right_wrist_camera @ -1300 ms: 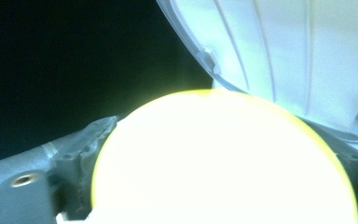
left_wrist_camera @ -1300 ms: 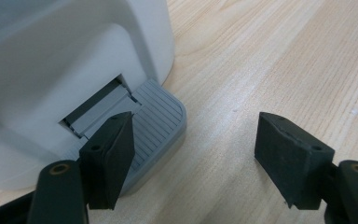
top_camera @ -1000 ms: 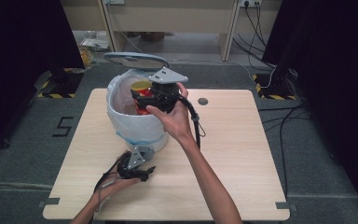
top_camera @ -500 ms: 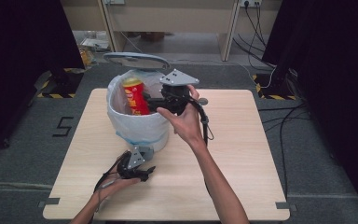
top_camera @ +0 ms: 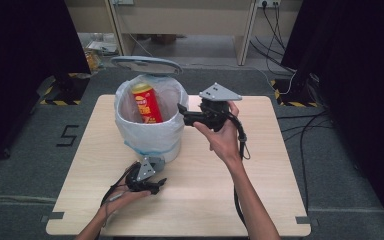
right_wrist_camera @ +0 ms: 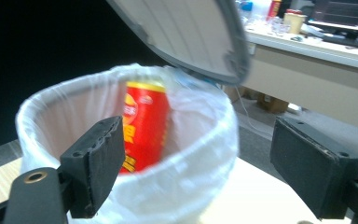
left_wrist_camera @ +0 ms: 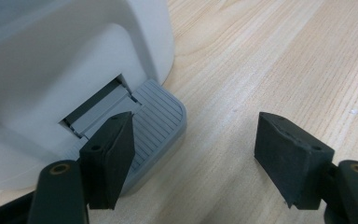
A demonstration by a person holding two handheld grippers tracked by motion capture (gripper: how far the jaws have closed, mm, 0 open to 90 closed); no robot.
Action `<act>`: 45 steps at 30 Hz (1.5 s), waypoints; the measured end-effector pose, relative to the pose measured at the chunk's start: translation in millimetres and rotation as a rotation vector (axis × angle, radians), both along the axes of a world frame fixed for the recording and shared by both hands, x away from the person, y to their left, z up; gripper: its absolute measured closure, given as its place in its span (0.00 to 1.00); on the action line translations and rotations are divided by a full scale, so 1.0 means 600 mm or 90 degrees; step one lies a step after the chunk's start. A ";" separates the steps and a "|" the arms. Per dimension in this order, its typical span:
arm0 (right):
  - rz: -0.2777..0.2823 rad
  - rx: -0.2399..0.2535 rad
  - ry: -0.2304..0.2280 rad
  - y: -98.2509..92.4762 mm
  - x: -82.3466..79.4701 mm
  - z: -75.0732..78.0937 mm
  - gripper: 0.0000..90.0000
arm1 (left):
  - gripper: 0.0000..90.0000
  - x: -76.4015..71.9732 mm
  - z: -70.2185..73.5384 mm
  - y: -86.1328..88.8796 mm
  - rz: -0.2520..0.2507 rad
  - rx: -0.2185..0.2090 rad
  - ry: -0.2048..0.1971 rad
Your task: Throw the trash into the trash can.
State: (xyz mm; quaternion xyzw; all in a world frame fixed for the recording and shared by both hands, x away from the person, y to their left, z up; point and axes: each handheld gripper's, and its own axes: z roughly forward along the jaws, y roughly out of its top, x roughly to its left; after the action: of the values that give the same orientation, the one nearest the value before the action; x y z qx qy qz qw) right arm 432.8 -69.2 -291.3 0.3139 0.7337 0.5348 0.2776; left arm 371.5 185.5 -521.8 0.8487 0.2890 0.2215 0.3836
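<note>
Your counter is a pale wooden top, and the biggest thing on it is the white pedal bin, standing near the far left corner, set in from both edges. A thin white bag lines it and folds down over the rim. The grey lid stands raised behind the opening, tilted up toward the far edge. Inside, one tall red can with a yellow top band leans against the bag on the far side of the bin; in the right gripper view the same red can shows past the near rim, under the lifted lid, and nothing else in the bin can be made out.

Your right gripper hangs in the air just beside the bin's right rim, pointed toward the opening. Its fingers are spread apart with nothing between them; the can sits beyond them, untouched.

Your left gripper rests low at the bin's near side, toward the counter's near left area. In the left gripper view its fingers are spread wide and pinch nothing: one finger lies over the ribbed grey pedal that sticks out of the slot at the bin's base, and the other is over bare wood. Whether that finger presses on the pedal I cannot tell.
</note>
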 end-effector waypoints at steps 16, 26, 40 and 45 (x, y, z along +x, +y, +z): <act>-0.069 0.000 0.027 -0.111 -0.028 -0.062 0.21 | 0.31 0.000 0.000 0.000 0.000 0.001 -0.002; -0.085 0.006 0.058 -0.141 -0.041 -0.123 0.21 | 0.31 0.000 0.000 0.000 0.000 0.000 -0.002; -0.107 0.019 0.107 -0.172 -0.065 -0.215 0.20 | 0.31 0.000 0.000 0.000 -0.001 0.001 0.000; -0.114 0.019 0.121 -0.179 -0.074 -0.241 0.20 | 0.31 0.000 0.000 0.000 -0.001 0.001 0.000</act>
State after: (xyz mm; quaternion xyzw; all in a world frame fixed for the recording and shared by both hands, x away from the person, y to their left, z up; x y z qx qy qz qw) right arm 388.5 -176.7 -436.1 0.4314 0.7175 0.4870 0.2488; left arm 371.4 185.5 -522.0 0.8491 0.2884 0.2217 0.3831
